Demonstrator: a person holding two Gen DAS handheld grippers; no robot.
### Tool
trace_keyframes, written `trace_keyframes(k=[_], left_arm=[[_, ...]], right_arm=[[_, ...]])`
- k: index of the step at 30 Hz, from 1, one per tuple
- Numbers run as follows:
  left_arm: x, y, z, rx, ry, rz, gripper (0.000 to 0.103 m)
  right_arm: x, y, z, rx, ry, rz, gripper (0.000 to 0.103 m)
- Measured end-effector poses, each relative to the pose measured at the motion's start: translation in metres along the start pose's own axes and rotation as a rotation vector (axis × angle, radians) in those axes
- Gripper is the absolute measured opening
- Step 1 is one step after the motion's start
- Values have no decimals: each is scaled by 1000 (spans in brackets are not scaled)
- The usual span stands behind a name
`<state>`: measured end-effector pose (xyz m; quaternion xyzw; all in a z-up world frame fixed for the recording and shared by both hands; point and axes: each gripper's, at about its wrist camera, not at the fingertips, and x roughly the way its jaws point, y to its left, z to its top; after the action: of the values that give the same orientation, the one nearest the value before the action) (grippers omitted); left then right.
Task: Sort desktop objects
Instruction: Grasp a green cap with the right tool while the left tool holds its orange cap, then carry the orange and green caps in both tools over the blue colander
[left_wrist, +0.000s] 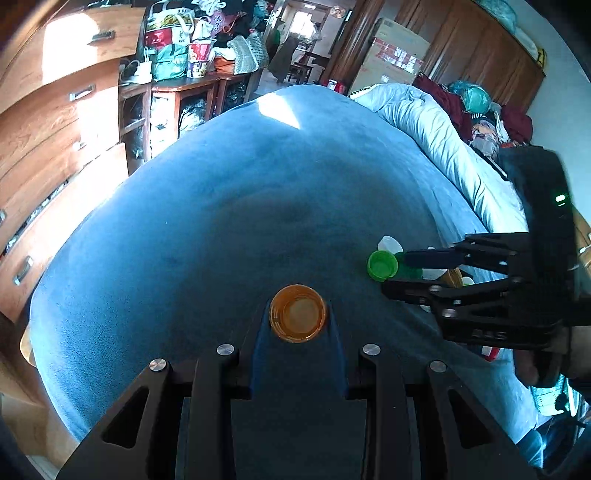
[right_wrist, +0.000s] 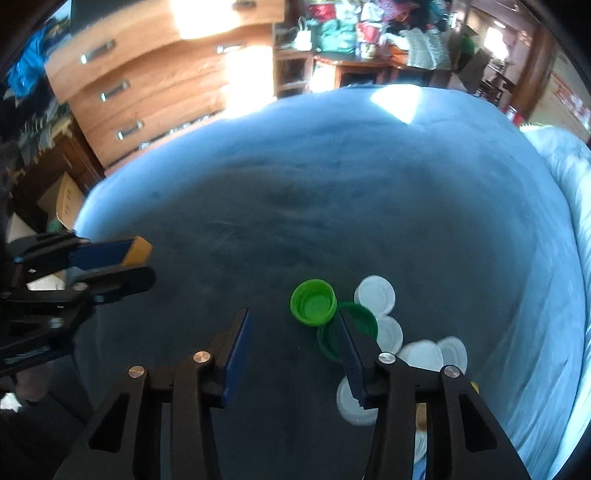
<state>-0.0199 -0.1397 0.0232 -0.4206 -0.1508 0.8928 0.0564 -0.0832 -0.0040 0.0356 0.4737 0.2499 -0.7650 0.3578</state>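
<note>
My left gripper (left_wrist: 297, 310) is shut on an orange bottle cap (left_wrist: 297, 313), held open side toward the camera above the blue blanket (left_wrist: 221, 221). In the right wrist view it sits at the left, the left gripper (right_wrist: 142, 260) still pinching the orange cap (right_wrist: 138, 251). My right gripper (right_wrist: 291, 317) stands open over the blanket (right_wrist: 369, 184), nothing between its pads. Just ahead lies a light green cap (right_wrist: 314, 302), open side up. A dark green cap (right_wrist: 360, 319) is partly hidden by the right finger. Several white caps (right_wrist: 375, 295) lie beside it. The left wrist view shows the right gripper (left_wrist: 395, 271) beside the light green cap (left_wrist: 382, 264).
A wooden chest of drawers (left_wrist: 55, 110) (right_wrist: 147, 92) runs along the blanket's left side. A rolled pale quilt (left_wrist: 424, 122) (right_wrist: 565, 177) borders the right. A cluttered wooden table (left_wrist: 184, 85) stands behind. The wide middle of the blanket holds no objects.
</note>
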Motion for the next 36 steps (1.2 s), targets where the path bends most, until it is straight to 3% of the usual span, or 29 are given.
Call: trace_keyframes(k=[4,9,10,11,16,18,19,20,24,26,31,32,36], left_arm=[[0,-2,1,2,-2,-3,26],[-1,-4,-1,2,2,0,26],[-2,-4,-1,-4,0,-1,26],[-3,-4,-1,-5,-2,-3,26],[-7,-5,1,5,-10,12,26],[-6,-3,1,-10,-3,17,26],[-8,-3,0,-14,-4,16,26],[-8,-2,1,-12,-7,18,26],[-11,-1,0,-11,-10,27,26],[-9,1,0,-17,-4,30,26],[-6,0,2,-14,3,21,26],[-6,-2,2,-11,2,19,26],[-8,-8,3,10,-3,13,26]], right_arm=[[16,1,2,-30,37,-15,24],[19,-3,0,9,33,-10,20],[17,-3,-1,18,31,0,3],[13,-2,-3,30,19,4,1],[-8,-3,-10,100,-40,21,2],[-7,-4,-11,119,-44,46,28],[-7,-5,-11,129,-57,41,56],[-8,-6,-11,139,-81,40,63],[-2,-4,-2,156,-91,39,60],[6,-5,6,140,-70,18,49],[29,-10,7,141,0,15,39],[27,-9,7,140,-2,4,32],[6,0,0,136,-47,-10,31]])
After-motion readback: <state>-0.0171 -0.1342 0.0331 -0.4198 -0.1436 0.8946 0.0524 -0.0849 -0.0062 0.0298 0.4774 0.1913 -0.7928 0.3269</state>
